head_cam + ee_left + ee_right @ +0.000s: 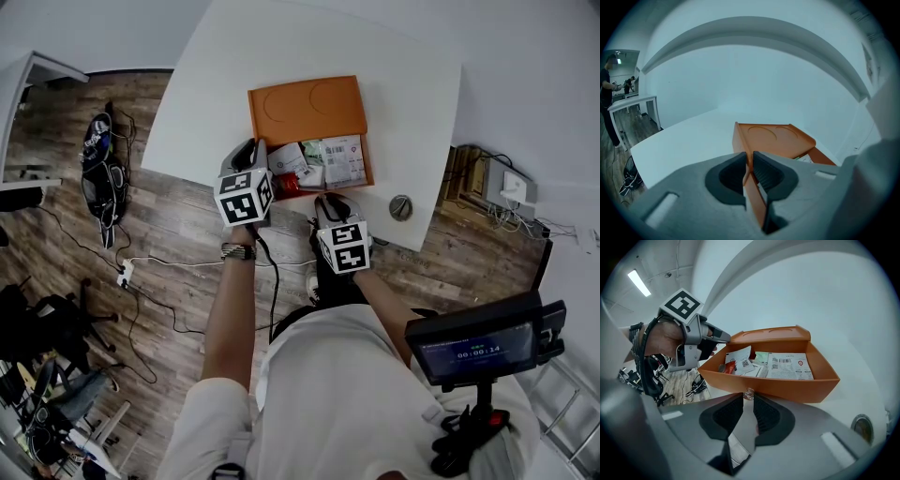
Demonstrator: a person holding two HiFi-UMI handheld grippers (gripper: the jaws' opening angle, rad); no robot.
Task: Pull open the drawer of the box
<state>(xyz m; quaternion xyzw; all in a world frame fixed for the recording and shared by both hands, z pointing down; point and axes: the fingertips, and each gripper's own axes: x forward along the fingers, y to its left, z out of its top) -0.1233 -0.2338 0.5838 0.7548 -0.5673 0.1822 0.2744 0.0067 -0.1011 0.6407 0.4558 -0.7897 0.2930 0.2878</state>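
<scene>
An orange box (305,108) lies on the white table (403,84), and its drawer (787,387) stands pulled out toward me, with papers and packets (787,364) inside. My left gripper (748,166) is shut on the thin orange side wall (757,201) at the box's left front corner; it also shows in the right gripper view (723,337). My right gripper (748,401) is at the middle of the drawer's front wall, fingertips closed on the small shiny knob (748,393). From the head view both grippers (251,150) (328,202) sit at the near edge of the drawer.
A round metal disc (401,207) is set into the table right of the drawer, close to the table's front edge. Below lie wood floor, cables (141,267) and a chair (56,319). A screen on a stand (478,347) stands at my right.
</scene>
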